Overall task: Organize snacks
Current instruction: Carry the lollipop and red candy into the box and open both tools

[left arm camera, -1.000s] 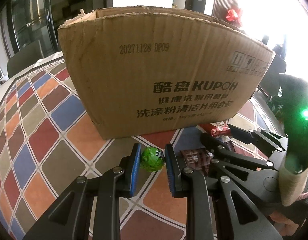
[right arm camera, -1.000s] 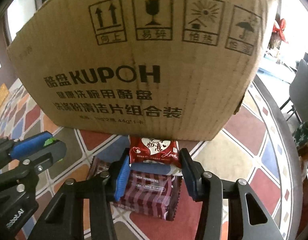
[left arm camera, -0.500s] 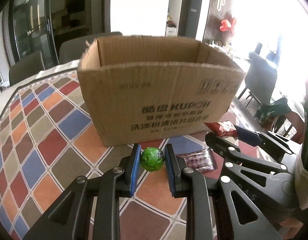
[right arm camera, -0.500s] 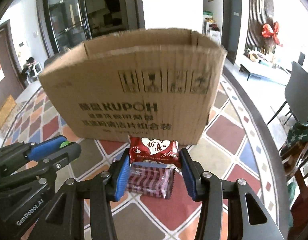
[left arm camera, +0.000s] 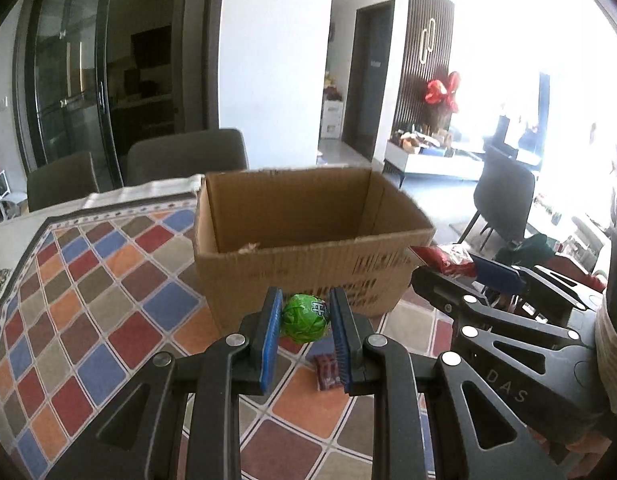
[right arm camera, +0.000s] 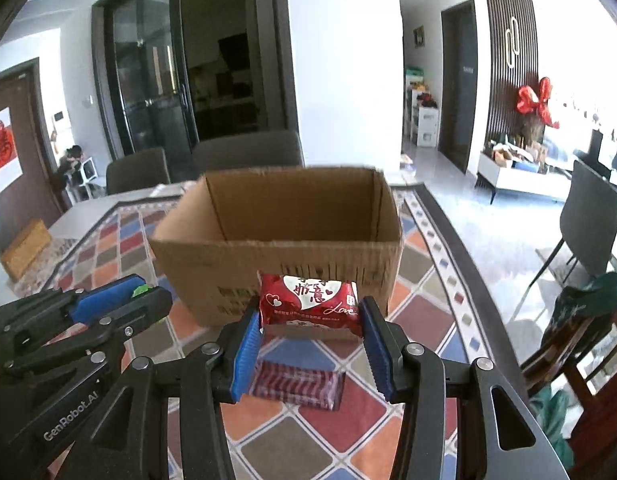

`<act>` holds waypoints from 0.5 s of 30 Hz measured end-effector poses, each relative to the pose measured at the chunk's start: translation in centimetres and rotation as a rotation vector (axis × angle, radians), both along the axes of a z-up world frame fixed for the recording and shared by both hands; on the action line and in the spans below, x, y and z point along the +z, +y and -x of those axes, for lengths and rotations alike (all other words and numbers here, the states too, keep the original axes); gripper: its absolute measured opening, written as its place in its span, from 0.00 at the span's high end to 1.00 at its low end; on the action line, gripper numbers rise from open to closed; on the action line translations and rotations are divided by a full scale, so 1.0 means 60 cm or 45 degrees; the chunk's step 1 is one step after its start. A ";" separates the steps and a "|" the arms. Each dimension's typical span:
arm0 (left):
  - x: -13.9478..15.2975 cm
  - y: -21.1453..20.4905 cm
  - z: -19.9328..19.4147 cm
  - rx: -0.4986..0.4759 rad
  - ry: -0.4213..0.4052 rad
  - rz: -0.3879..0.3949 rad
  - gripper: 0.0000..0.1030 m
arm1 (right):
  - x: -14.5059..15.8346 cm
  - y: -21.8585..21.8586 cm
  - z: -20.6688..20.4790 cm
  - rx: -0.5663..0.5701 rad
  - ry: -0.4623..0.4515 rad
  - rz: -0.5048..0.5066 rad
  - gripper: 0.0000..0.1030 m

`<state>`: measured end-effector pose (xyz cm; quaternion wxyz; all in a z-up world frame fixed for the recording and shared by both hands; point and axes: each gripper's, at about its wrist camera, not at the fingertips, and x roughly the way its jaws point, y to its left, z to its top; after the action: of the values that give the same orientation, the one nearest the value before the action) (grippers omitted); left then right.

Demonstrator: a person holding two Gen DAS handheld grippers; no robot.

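Raised just short of the open cardboard box (left arm camera: pixel 308 256): left gripper (left arm camera: pixel 304 320) clamped on green foil ball (left arm camera: pixel 304 318); right gripper (right arm camera: pixel 310 318) pinching red snack packet (right arm camera: pixel 308 300); early release risking drops onto checkered tablecloth (left arm camera: pixel 108 304) beside striped packet (right arm camera: pixel 296 386).

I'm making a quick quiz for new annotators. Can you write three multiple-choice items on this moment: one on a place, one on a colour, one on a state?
1. Where is the dark red striped snack packet?
A. inside the box
B. on the checked tablecloth, below the right gripper
C. on a chair

2. What colour is the round foil-wrapped ball in the left gripper?
A. green
B. yellow
C. silver

3. What state is the right gripper in?
A. open and empty
B. resting inside the box
C. shut on the red heart-printed snack packet

Answers: B, the packet lies flat on the cloth in front of the open brown cardboard box; A, the wrapper is bright green; C, both blue pads press the packet's ends.
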<state>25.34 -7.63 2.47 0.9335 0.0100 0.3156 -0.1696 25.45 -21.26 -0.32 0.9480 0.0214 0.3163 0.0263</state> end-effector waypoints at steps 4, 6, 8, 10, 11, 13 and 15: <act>0.024 0.005 -0.007 -0.007 -0.033 0.005 0.76 | 0.030 0.007 -0.003 0.007 -0.040 -0.008 0.53; 0.036 0.008 -0.016 -0.010 -0.042 0.014 0.76 | 0.040 0.011 -0.007 0.013 -0.051 -0.002 0.53; 0.048 0.010 -0.028 -0.012 -0.055 0.012 0.76 | 0.050 0.014 -0.015 0.018 -0.058 0.008 0.53; 0.060 0.011 -0.038 -0.015 -0.064 0.007 0.76 | 0.057 0.015 -0.025 0.026 -0.060 0.020 0.53; 0.068 0.011 -0.047 -0.016 -0.072 0.002 0.76 | 0.055 0.018 -0.031 0.027 -0.061 0.023 0.53; 0.079 0.011 -0.063 -0.022 -0.083 -0.018 0.76 | 0.062 0.018 -0.044 0.038 -0.055 0.025 0.53; 0.090 0.008 -0.078 -0.026 -0.094 -0.044 0.76 | 0.069 0.020 -0.056 0.045 -0.049 0.023 0.53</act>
<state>30.05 -7.13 7.87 0.9425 0.0356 0.2839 -0.1730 28.79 -20.07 3.85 0.9535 0.0068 0.2987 0.0405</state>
